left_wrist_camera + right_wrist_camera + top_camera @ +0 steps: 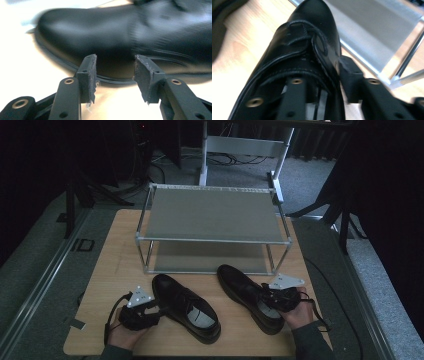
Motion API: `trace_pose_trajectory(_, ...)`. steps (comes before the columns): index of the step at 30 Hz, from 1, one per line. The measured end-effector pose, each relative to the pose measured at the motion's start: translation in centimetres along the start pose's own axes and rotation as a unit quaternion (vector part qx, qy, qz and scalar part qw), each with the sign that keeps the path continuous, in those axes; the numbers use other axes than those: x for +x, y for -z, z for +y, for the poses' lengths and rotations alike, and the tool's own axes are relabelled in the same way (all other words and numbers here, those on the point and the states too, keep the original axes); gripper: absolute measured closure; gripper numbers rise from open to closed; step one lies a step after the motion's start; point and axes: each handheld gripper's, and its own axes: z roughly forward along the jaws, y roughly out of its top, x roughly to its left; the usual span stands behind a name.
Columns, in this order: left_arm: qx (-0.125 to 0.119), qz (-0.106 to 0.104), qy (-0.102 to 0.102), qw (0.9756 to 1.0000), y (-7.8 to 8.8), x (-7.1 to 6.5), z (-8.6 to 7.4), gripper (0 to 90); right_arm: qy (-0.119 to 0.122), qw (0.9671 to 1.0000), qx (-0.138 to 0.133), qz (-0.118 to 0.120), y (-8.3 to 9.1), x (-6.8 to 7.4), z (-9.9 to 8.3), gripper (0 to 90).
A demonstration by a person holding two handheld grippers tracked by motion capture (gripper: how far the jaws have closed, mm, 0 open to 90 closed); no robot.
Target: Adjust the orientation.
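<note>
1. Two black lace-up shoes lying on the wooden worktop (pixel 110 270), just in front of the metal shoe rack (pixel 212 215).
2. Left shoe (pixel 185 306): toe pointing up and left toward the rack, heel near the front edge.
3. Left gripper (pixel 150 307) just beside that shoe's left side, jaws apart, nothing between them. Shoe's long side right ahead of the jaws, lying crosswise.
4. Right shoe (pixel 247 296): same slant, toe toward the rack's bottom shelf.
5. Right gripper (pixel 282 297) at the heel end, one jaw inside the shoe opening, the other outside its side wall. Jaws apart, not squeezing the wall yet.
6. Right hand nearer to a grab; likely next: pinch the shoe's wall, lift, carry forward to the rack.
</note>
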Motion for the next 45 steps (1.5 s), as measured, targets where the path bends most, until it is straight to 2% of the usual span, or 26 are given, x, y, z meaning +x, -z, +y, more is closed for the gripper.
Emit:
trace_pose_trajectory(2,0.001,0.013,0.007,0.9999,-0.4,1.2,0.4,49.9,0.001,1.0000,0.001,-0.003,1.4,0.3,-0.1,47.1)
trace_pose_trajectory(6,-0.005,0.032,0.031,0.9990,-1.5,3.5,1.5,49.9,-0.004,0.9999,-0.005,-0.012,2.5,0.6,-0.3,45.5)
trace_pose_trajectory(8,-0.011,0.017,0.053,0.9984,-2.3,4.9,2.2,49.4,-0.012,0.9996,-0.014,-0.022,3.7,1.1,-0.4,44.3)
trace_pose_trajectory(9,-0.011,0.017,0.053,0.9984,-2.3,4.9,2.2,48.9,-0.016,0.9994,-0.020,-0.023,4.0,1.3,-0.4,43.5)
trace_pose_trajectory(10,-0.020,0.002,0.068,0.9975,-2.6,5.6,2.6,48.7,-0.021,0.9991,-0.033,-0.020,4.4,1.6,-0.3,43.4)
trace_pose_trajectory(11,-0.022,-0.001,0.070,0.9973,-2.7,5.8,2.8,48.4,-0.021,0.9987,-0.044,-0.018,4.9,1.8,-0.1,43.3)
trace_pose_trajectory(12,-0.022,-0.001,0.070,0.9973,-2.7,5.8,2.8,47.4,-0.021,0.9987,-0.044,-0.018,4.9,1.8,-0.1,43.3)
trace_pose_trajectory(13,-0.026,-0.005,0.072,0.9971,-2.8,5.9,3.0,46.8,-0.018,0.9979,-0.057,-0.025,5.7,2.6,0.6,42.9)
trace_pose_trajectory(14,-0.023,-0.007,0.071,0.9972,-3.0,6.0,3.2,46.2,-0.018,0.9975,-0.066,-0.020,5.9,3.0,1.0,43.0)
trace_pose_trajectory(15,-0.022,-0.007,0.068,0.9974,-3.1,5.9,3.4,46.2,-0.018,0.9975,-0.066,-0.020,5.9,3.0,1.0,43.0)
trace_pose_trajectory(16,-0.021,-0.012,0.064,0.9976,-3.4,5.9,3.8,45.7,-0.016,0.9971,-0.074,-0.006,5.8,4.2,2.0,43.0)
trace_pose_trajectory(19,-0.020,-0.013,0.061,0.9979,-3.6,5.8,4.1,45.6,-0.006,0.9973,-0.073,0.001,5.3,5.3,2.8,42.8)
trace_pose_trajectory(20,-0.020,-0.015,0.062,0.9978,-3.8,5.8,4.2,45.6,-0.006,0.9970,-0.073,0.023,4.3,6.4,3.6,42.7)
trace_pose_trajectory(21,-0.019,-0.015,0.062,0.9978,-3.8,5.8,4.2,45.6,-0.006,0.9970,-0.073,0.023,4.3,6.4,3.6,42.7)
trace_pose_trajectory(23,-0.019,-0.015,0.062,0.9978,-4.0,5.9,4.4,46.0,-0.010,0.9963,-0.071,0.048,3.0,7.6,4.5,42.8)
trace_pose_trajectory(27,-0.020,-0.016,0.057,0.9980,-4.1,5.8,4.5,47.5,-0.013,0.9952,-0.063,0.074,1.4,9.1,5.5,43.0)
trace_pose_trajectory(33,-0.019,-0.031,0.059,0.9976,-4.2,5.8,4.5,48.8,-0.014,0.9940,-0.052,0.096,-0.1,10.6,6.4,43.0)
trace_pose_trajectory(34,-0.019,-0.032,0.059,0.9975,-4.2,5.8,4.5,49.4,-0.017,0.9928,-0.047,0.109,-0.8,11.1,6.7,42.5)
trace_pose_trajectory(36,-0.020,-0.030,0.059,0.9976,-4.3,5.7,4.5,49.5,-0.015,0.9927,-0.043,0.111,-1.2,11.4,6.9,42.0)
trace_pose_trajectory(38,-0.019,-0.031,0.060,0.9975,-4.2,5.8,4.5,49.4,-0.009,0.9928,-0.026,0.117,-2.1,12.0,7.1,41.2)
trace_pose_trajectory(39,-0.019,-0.030,0.059,0.9976,-4.2,5.7,4.5,49.4,-0.007,0.9924,-0.005,0.123,-2.8,12.2,7.0,42.7)
trace_pose_trajectory(40,-0.019,-0.030,0.057,0.9977,-4.2,5.6,4.4,49.4,-0.007,0.9924,-0.005,0.123,-2.8,12.2,7.0,42.7)
trace_pose_trajectory(41,-0.021,-0.031,0.056,0.9977,-4.1,5.6,4.4,49.3,-0.006,0.9925,0.011,0.122,-3.0,12.2,6.9,44.4)
trace_pose_trajectory(42,-0.020,-0.032,0.053,0.9979,-4.0,5.6,4.4,49.3,-0.006,0.9925,0.011,0.122,-3.0,12.2,6.9,44.4)
trace_pose_trajectory(45,-0.017,-0.032,0.053,0.9979,-3.9,5.6,4.4,49.3,-0.005,0.9910,0.026,0.131,-2.8,12.1,7.1,50.5)
